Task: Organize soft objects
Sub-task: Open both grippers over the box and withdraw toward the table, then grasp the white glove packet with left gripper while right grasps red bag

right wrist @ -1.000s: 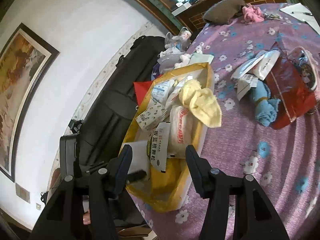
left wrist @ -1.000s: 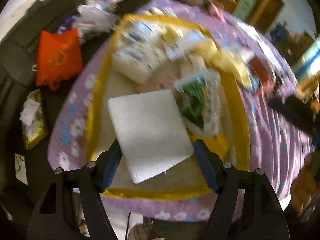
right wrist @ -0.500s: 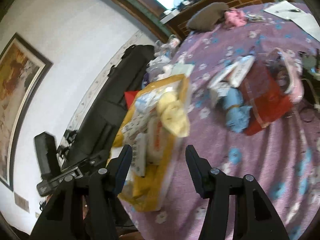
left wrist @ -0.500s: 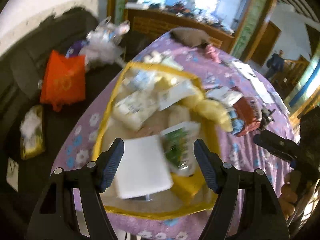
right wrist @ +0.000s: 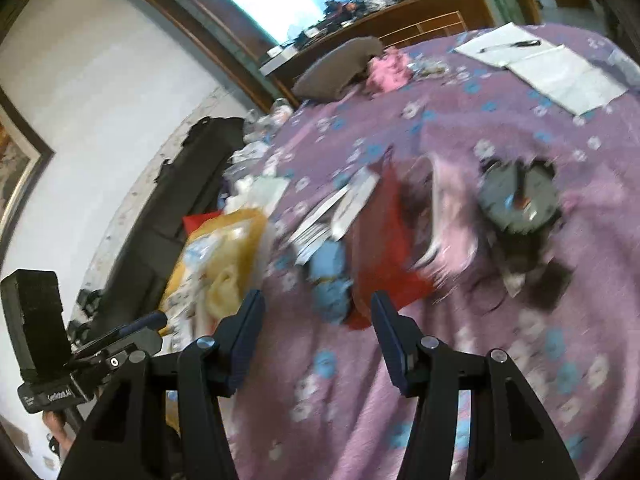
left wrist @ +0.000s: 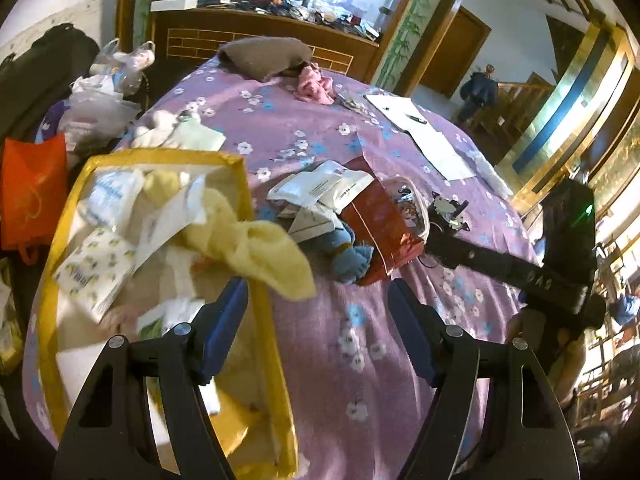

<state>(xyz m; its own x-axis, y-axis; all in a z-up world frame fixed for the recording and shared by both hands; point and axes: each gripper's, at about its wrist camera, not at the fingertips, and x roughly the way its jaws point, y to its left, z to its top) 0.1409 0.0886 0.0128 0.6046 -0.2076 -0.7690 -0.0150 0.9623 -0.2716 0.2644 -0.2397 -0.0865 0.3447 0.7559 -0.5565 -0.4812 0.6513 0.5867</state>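
Purple flowered cloth [left wrist: 332, 360] covers the bench, with a dark wood cabinet [left wrist: 256, 36] behind it and a white wall [right wrist: 100, 80] to one side. At the cloth's left edge lies a yellow-rimmed bag [left wrist: 256, 320], open and heaped with white packets [left wrist: 96, 272], and a yellow towel [left wrist: 264, 256] spills over its right rim onto the cloth. Just right of the towel a blue soft toy [left wrist: 352, 258] lies against a red pouch [left wrist: 380, 220], with flat white sachets [left wrist: 320, 188] piled just behind them. Farther back sit a pink cloth [left wrist: 314, 86], a grey cushion [left wrist: 264, 56] and white papers [left wrist: 424, 132]. Left tongs [left wrist: 316, 328] hang over the bag's right rim and the bare cloth, jaws spread wide with nothing between them. Right tongs [right wrist: 316, 332] are likewise spread and empty, pointing toward the toy and pouch, though that view is blurred. An orange bag [left wrist: 32, 192] hangs off the bench to the left.
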